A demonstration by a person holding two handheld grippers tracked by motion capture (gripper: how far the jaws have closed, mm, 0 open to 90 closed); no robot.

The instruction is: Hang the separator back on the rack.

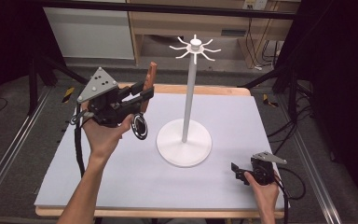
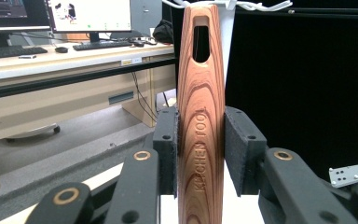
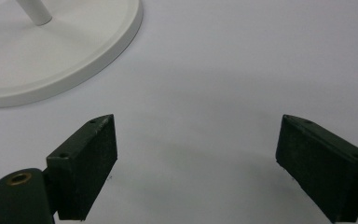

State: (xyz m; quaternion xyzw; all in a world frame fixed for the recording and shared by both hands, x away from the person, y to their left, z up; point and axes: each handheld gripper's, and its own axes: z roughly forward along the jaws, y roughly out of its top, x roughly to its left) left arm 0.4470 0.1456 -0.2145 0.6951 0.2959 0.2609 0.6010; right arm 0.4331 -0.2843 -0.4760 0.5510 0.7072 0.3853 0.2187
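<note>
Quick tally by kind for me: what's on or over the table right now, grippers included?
Wooden kitchen tool: 1, clamped upright in the left gripper
White hook stand: 1
Grippers: 2, the right gripper open with nothing between its jaws
Total: 4

Wooden kitchen tool: showing reddish-brown and pale tan grain running in long curved bands, lettering pressed into it in the same tone.

Left gripper: appearing black throughout, carrying a grey three-cornered plate dotted with dark holes; brass-coloured rings are glinting at the jaw pivots.

Right gripper: appearing black, with a grey plate on top.

Hanging stand: presenting plain white across base, pole and hooks.

Table: wearing a pale lavender-grey top with a light wood edge.

Floor: lying dull grey.
</note>
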